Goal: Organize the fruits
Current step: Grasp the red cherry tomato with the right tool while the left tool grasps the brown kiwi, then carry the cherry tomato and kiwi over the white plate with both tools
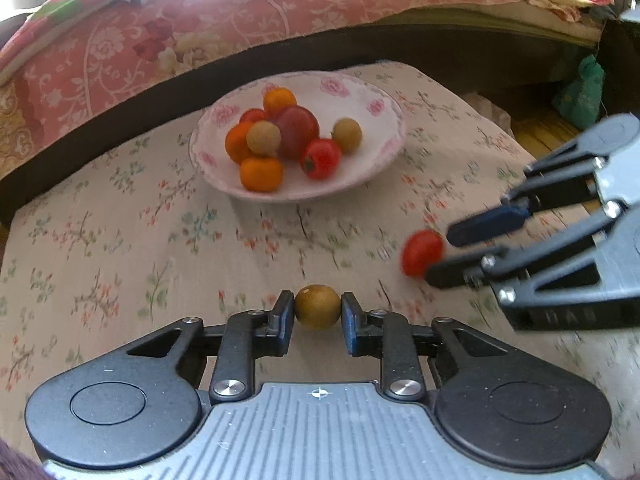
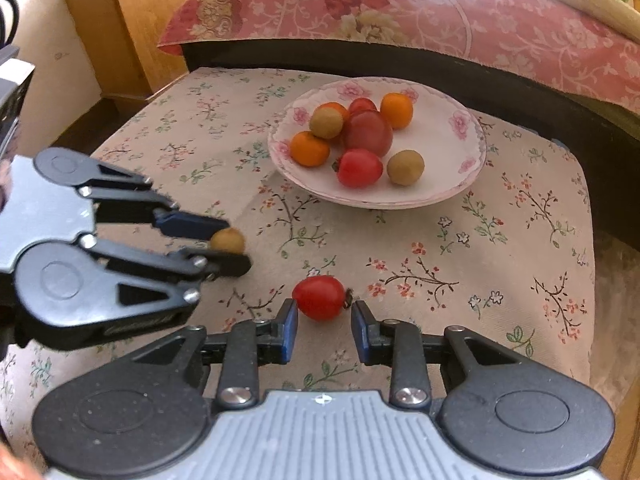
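— Clamping: left gripper [image 1: 318, 312], blue pads tight on round brown fruit [image 1: 317, 306], over flowered cloth [image 1: 120, 240].
— Same for right gripper [image 2: 325, 314], closed on smooth red tomato [image 2: 319, 297]; scalloped plate [image 2: 452, 184] beyond, fruit heaped.

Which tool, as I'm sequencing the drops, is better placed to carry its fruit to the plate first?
Probably left: the left tool clamps the longan squarely, plate straight ahead. The right tool pinches the cherry tomato at its fingertips only.

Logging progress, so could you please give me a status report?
Left gripper shut on brown fruit. Right gripper shut on red tomato. Plate ahead, unobstructed.
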